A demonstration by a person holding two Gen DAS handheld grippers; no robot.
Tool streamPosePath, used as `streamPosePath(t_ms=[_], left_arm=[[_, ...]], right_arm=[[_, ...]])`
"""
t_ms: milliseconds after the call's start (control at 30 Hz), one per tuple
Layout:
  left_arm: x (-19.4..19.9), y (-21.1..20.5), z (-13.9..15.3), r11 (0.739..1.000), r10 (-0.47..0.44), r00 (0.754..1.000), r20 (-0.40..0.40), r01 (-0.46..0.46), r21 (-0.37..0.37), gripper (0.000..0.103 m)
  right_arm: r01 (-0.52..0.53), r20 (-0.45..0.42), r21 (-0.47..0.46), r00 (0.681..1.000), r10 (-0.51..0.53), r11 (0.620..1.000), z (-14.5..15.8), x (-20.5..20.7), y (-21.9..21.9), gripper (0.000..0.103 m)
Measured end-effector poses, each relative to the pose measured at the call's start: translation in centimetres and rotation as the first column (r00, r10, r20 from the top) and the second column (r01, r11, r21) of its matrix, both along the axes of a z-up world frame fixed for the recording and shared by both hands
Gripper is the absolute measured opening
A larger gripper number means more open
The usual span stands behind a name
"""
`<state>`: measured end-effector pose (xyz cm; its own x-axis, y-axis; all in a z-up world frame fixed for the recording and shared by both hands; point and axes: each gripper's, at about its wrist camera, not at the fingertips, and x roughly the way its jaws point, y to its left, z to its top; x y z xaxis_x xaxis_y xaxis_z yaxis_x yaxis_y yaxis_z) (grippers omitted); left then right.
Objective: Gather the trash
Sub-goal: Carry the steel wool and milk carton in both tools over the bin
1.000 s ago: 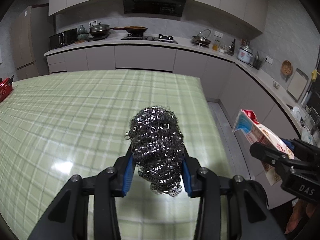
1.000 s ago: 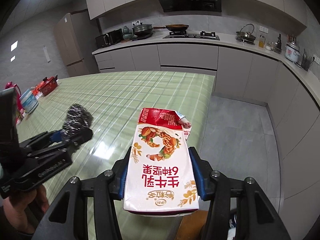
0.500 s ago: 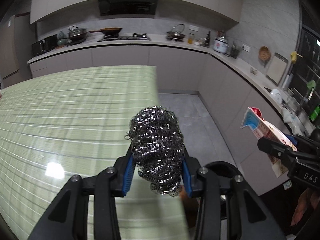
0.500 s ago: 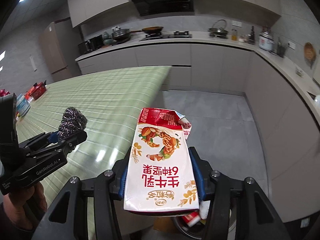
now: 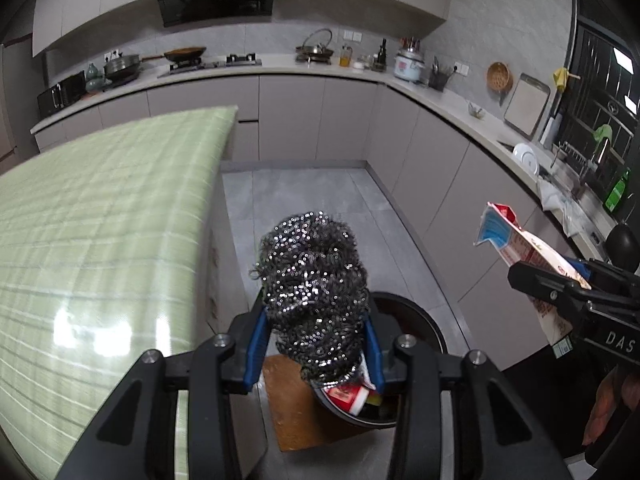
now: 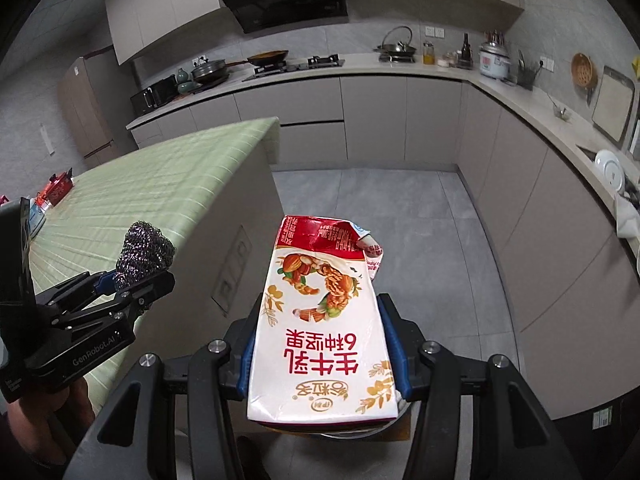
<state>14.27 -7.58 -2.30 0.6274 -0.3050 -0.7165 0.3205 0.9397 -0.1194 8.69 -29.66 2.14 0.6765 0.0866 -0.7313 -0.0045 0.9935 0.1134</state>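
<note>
My left gripper [image 5: 314,340] is shut on a steel wool scrubber [image 5: 312,296] and holds it in the air above a round black trash bin [image 5: 416,328] on the floor. Red and white trash [image 5: 346,394] lies in the bin. My right gripper [image 6: 322,360] is shut on a white and red milk carton [image 6: 324,320], opened at the top. The carton also shows at the right of the left wrist view [image 5: 520,248]. The scrubber and left gripper show at the left of the right wrist view [image 6: 142,252]. The bin is mostly hidden below the carton there.
A table with a green checked cloth [image 5: 100,220] stands to the left, its corner beside the bin. A brown board [image 5: 292,412] lies on the grey floor [image 5: 312,200]. Grey kitchen cabinets [image 5: 440,168] and a counter run along the back and right.
Both grippers have swung right, off the table and out over the floor. The trash bin has come into view under the left gripper. Both grips are unchanged.
</note>
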Motion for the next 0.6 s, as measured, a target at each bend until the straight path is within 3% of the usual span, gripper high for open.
streamPosePath(t_ms=[600], left_arm=[[-0.3, -5.0, -8.0, 0.998, -0.038, 0.986, -0.162, 0.045, 0.039, 0.042]], right_arm=[[0.009, -0.162, 0.030, 0.987, -0.004, 1.000, -10.1, 1.6, -5.2, 0.054]])
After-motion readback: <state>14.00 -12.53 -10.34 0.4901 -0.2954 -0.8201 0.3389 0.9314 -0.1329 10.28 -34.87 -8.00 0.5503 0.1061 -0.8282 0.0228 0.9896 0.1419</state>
